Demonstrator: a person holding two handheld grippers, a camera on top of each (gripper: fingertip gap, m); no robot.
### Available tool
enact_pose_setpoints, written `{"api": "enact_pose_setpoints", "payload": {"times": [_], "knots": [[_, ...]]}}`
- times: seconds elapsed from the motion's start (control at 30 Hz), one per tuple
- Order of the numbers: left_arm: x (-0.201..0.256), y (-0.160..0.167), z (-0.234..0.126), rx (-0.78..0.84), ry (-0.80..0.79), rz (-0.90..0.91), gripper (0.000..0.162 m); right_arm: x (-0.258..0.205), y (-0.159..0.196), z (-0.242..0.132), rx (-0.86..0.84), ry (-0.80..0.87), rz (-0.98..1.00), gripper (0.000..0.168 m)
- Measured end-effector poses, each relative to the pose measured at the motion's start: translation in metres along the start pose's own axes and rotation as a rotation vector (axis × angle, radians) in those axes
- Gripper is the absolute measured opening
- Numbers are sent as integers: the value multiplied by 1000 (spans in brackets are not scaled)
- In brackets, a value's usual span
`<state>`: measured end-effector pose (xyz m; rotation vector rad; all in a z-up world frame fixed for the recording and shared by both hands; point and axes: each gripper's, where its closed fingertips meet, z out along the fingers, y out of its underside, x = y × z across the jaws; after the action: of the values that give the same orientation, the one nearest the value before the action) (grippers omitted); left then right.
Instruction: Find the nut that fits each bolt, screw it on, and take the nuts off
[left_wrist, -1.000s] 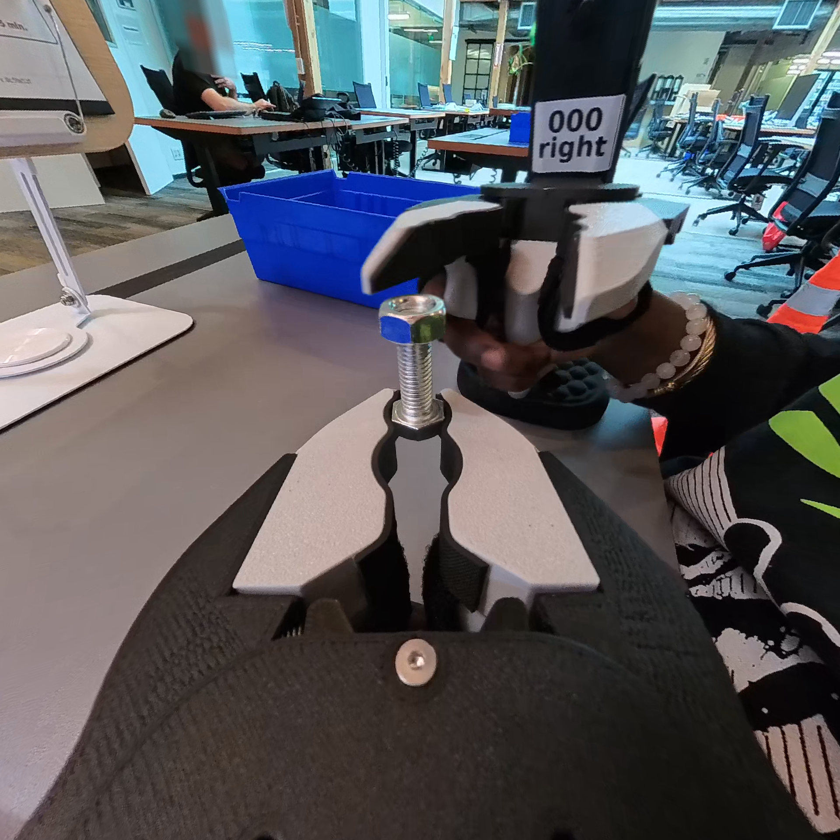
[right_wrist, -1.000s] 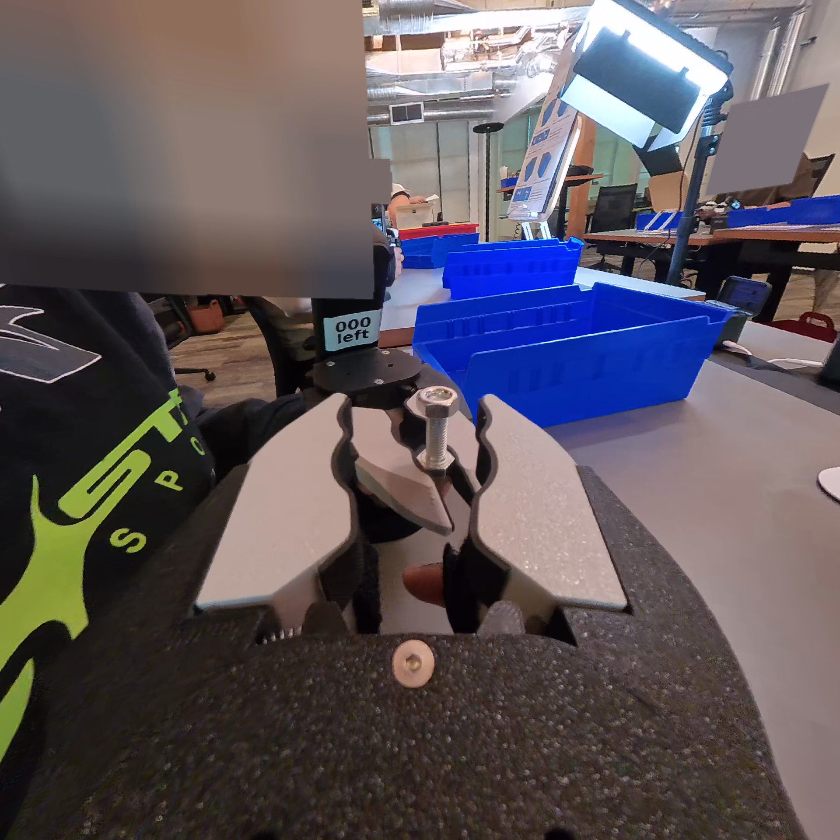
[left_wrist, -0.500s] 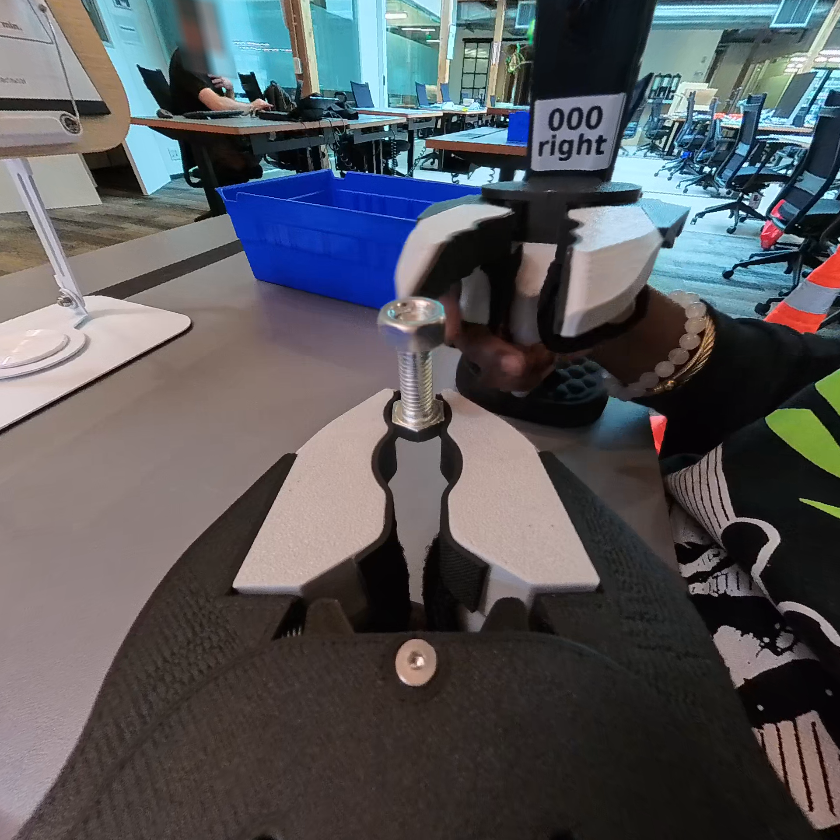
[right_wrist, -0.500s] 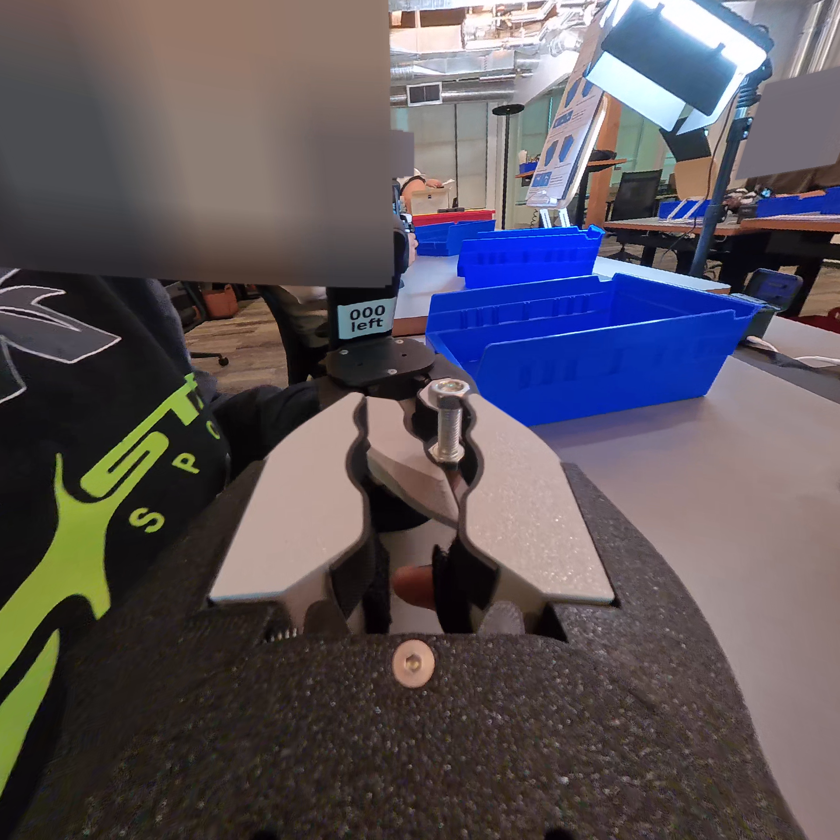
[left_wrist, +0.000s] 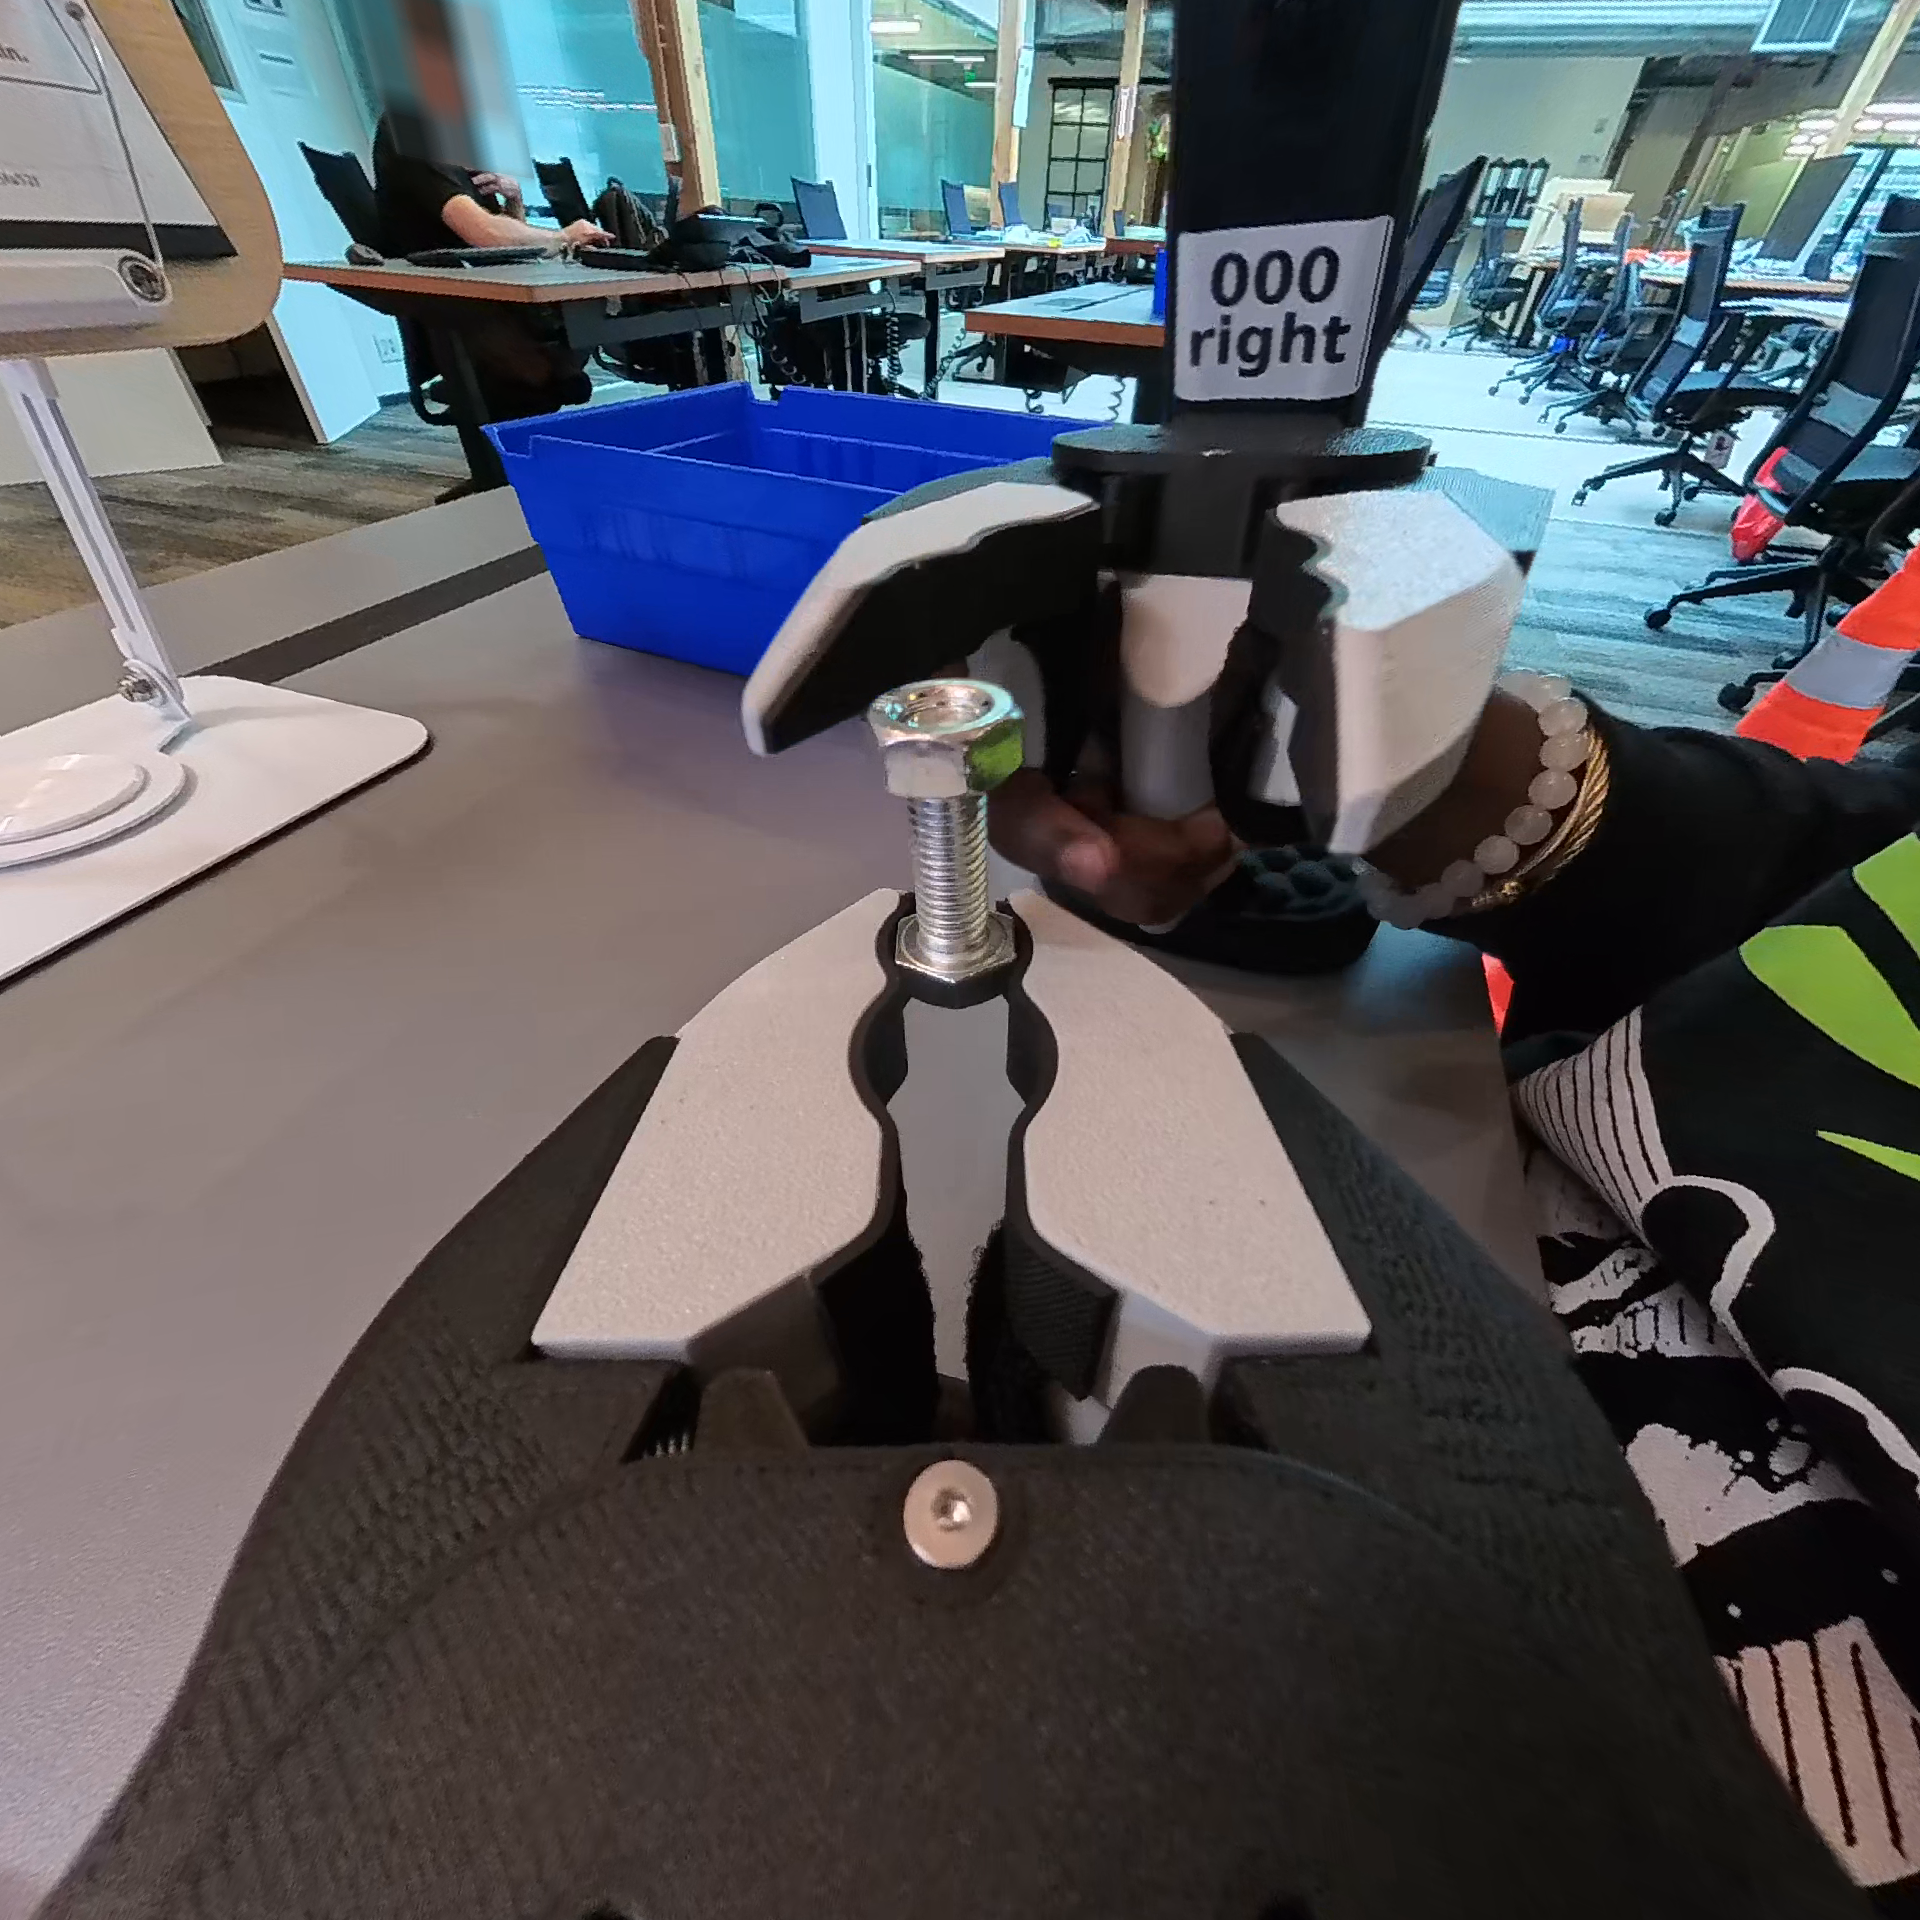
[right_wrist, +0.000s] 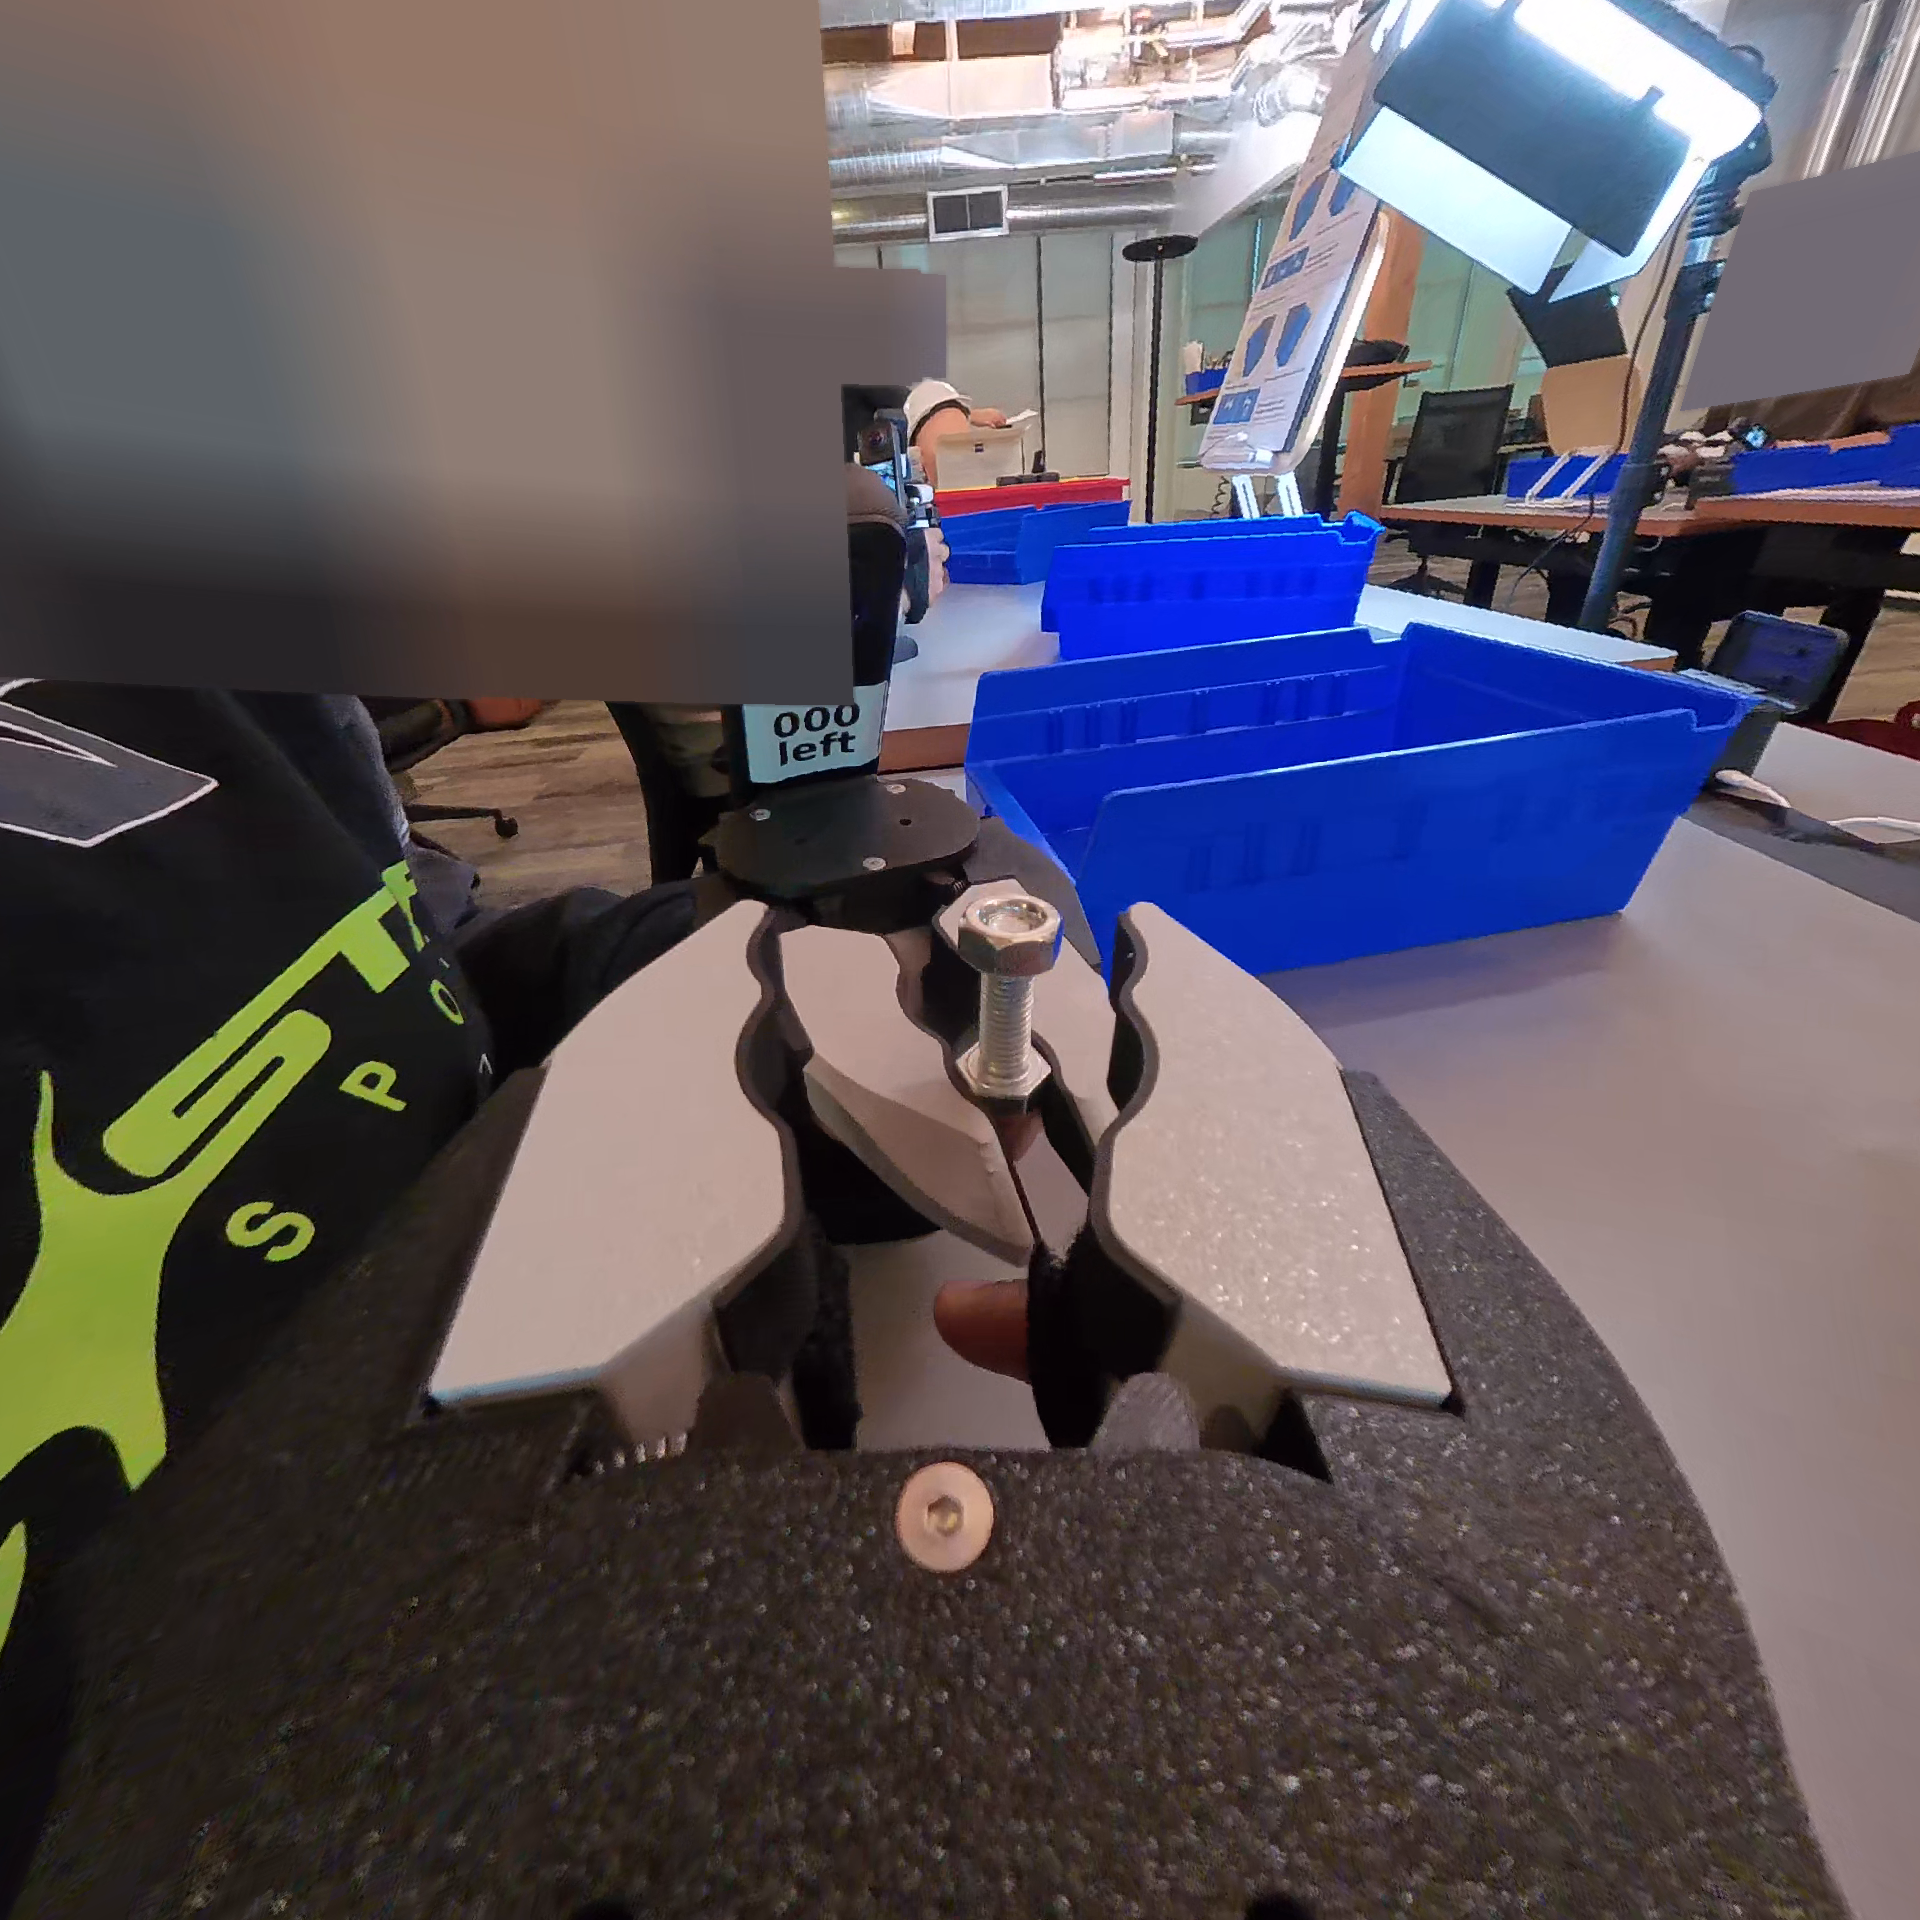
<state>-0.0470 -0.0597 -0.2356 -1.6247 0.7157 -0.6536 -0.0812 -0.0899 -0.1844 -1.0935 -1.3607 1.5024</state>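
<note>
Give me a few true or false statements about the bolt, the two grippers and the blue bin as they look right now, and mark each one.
1. The left gripper is clamped on the lower end of the upright silver threaded bolt. True.
2. The silver hex nut sits at the bottom of the bolt, against the grey table. False: it is at the top end of the bolt.
3. The right gripper is shut tight on the nut. False: its fingers stand apart on either side of the bolt.
4. The blue plastic bin stands on the table beyond the grippers. True.
5. The bolt lies flat inside the bin. False: it stands upright in the left gripper, outside the bin.
</note>
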Motion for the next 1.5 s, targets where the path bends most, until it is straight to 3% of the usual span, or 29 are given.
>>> {"api": "enact_pose_setpoints", "payload": {"times": [0.3,0.37,0.43,0.5,0.63,0.73,1.0,1.17,1.27,1.5], "knots": [[-1,0,0,3,-6,-6,15,-3,-4,-13,3,0,-6,39],[-2,0,0,3,-8,-9,15,-8,-5,-18,7,-33,-7,20],[-2,0,0,2,-8,-7,15,-8,-7,-20,14,-29,-14,14],[-2,0,0,1,-8,-5,15,-3,-8,-20,22,7,-22,18],[-1,0,0,1,-6,-3,15,3,-6,-13,22,30,-5,48],[-1,0,0,0,-3,-2,15,2,-3,-8,10,25,-12,54],[-2,0,0,2,-5,-5,15,0,-2,-9,-5,11,-12,42],[-2,0,0,0,-6,-9,15,-9,-3,-16,-4,-47,-2,15],[-2,0,0,0,-8,-5,15,-5,-3,-16,-8,-23,-12,15],[-1,0,0,-1,-3,0,15,3,-4,-11,25,16,6,38]]}}
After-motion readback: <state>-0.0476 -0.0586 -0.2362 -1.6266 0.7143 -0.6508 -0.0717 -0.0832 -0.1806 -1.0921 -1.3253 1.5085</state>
